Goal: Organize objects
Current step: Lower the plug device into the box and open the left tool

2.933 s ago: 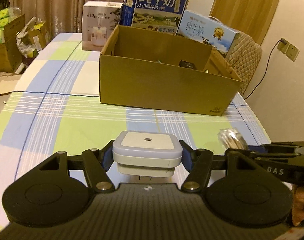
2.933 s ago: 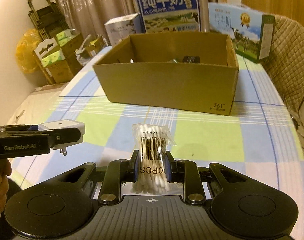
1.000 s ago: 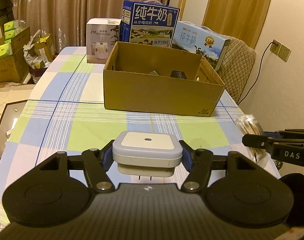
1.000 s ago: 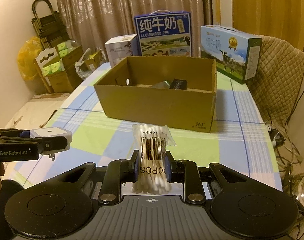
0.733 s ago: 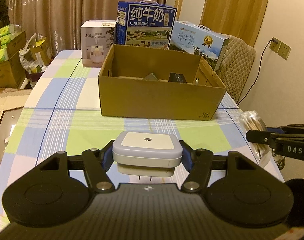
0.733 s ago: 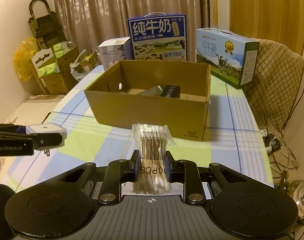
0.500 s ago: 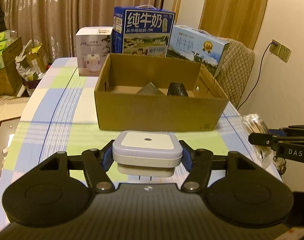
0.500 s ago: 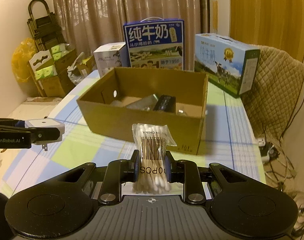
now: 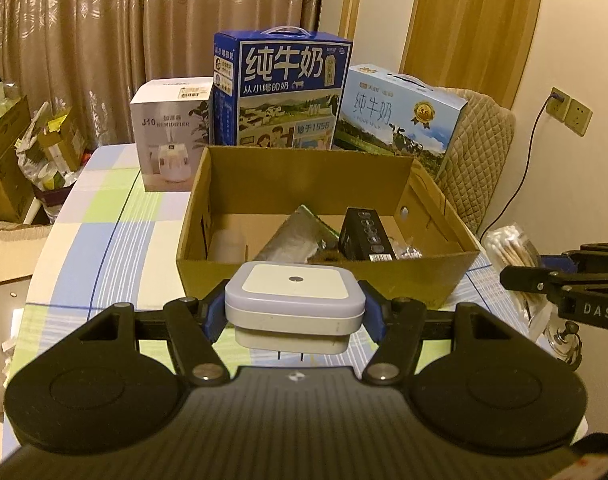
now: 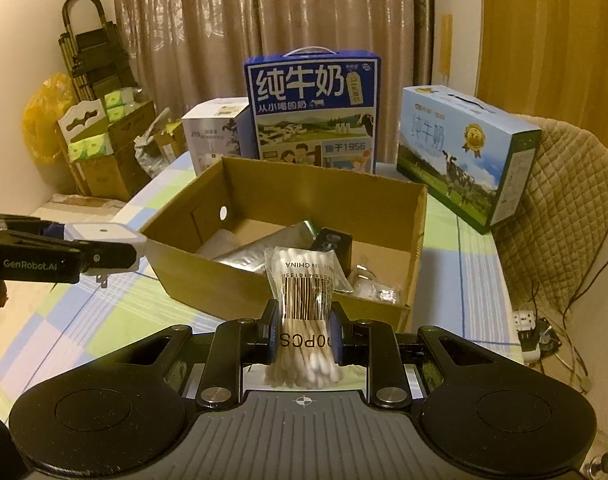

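My left gripper [image 9: 294, 314] is shut on a white square plug-in night light [image 9: 294, 300], held in the air just in front of the open cardboard box [image 9: 324, 276]. A clear bag of cotton swabs [image 10: 304, 300] stands upright between the pads of my right gripper [image 10: 303, 338], which is shut on it near the box's front right corner. The box [image 10: 240, 292] holds a silver pouch [image 9: 296, 236], a black carton [image 9: 366, 234] and small clear items. Each gripper shows in the other's view: the right one [image 9: 520, 276] at the right edge, the left one [image 10: 104, 254] at the left edge.
Behind the box stand a dark blue milk carton [image 9: 282, 92], a light blue milk carton [image 9: 396, 120] and a white humidifier box [image 9: 170, 136]. The checked tablecloth [image 9: 104, 240] runs to the left. A quilted chair [image 10: 564, 208] is at the right; stacked boxes [image 10: 100, 148] sit on the floor far left.
Both grippers have moved forward toward the cardboard box with their loads; the box now looms larger and its contents show. The grips are unchanged.
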The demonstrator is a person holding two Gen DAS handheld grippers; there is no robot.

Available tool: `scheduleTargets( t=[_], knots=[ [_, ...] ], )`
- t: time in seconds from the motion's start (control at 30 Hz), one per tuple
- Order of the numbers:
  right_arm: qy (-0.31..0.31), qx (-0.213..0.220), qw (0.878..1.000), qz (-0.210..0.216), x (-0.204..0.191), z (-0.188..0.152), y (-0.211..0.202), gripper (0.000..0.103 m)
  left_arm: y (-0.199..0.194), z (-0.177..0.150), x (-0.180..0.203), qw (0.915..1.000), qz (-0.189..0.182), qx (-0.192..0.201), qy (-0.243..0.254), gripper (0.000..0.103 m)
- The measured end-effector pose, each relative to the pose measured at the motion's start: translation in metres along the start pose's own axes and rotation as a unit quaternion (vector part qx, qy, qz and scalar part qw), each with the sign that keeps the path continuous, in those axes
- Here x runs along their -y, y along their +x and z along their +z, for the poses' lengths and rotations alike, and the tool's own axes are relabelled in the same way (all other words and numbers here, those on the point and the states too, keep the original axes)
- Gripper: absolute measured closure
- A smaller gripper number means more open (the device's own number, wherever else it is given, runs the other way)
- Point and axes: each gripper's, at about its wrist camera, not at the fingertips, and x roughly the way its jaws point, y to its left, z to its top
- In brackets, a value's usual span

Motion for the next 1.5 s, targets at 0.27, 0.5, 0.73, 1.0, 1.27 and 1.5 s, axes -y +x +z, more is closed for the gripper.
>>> scheduleTargets(
  t=[0.27,0.5,0.73,1.0,1.27,1.5],
  knots=[
    [-0.003,-0.001,1.0,0.005,0.001,0.014,0.014,0.081,0.016,0.015,0.0,0.9999,-0.003,-0.004,0.012,0.043],
    [-0.007,0.0,1.0,0.007,0.005,0.03,0.027,0.081,0.027,0.024,-0.001,0.9997,-0.005,-0.005,0.024,0.043],
    [-0.01,-0.004,1.0,0.008,0.01,0.042,0.041,0.081,0.041,0.033,0.0,0.999,-0.004,-0.012,0.042,0.042],
    [-0.006,-0.01,1.0,0.006,0.019,0.05,0.056,0.081,0.059,0.046,-0.003,0.9986,-0.006,-0.015,0.051,0.042],
    [-0.001,-0.006,1.0,0.007,0.024,0.072,0.074,0.081,0.079,0.071,-0.01,0.9984,0.0,-0.013,0.055,0.042],
    [0.005,-0.008,1.0,0.012,0.025,0.082,0.088,0.081,0.097,0.088,-0.013,0.9981,0.004,-0.013,0.06,0.042]
  ],
)
